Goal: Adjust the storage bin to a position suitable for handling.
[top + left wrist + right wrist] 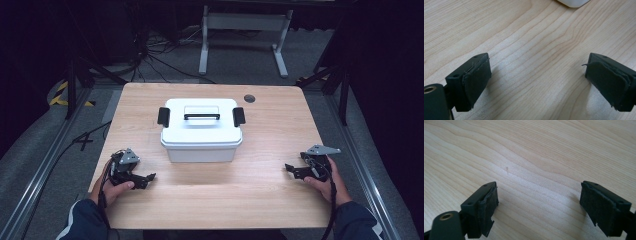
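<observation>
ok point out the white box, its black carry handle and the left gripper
white box (200, 150): high view, on its front wall.
black carry handle (201, 116): high view, middle of the bar on the lid.
left gripper (537, 75): left gripper view, midway between its two open jaws, over bare table.

— How do my grippers stand?
— I see the left gripper low, jaws wide apart. The right gripper faces it from well apart, jaws equally wide.
</observation>
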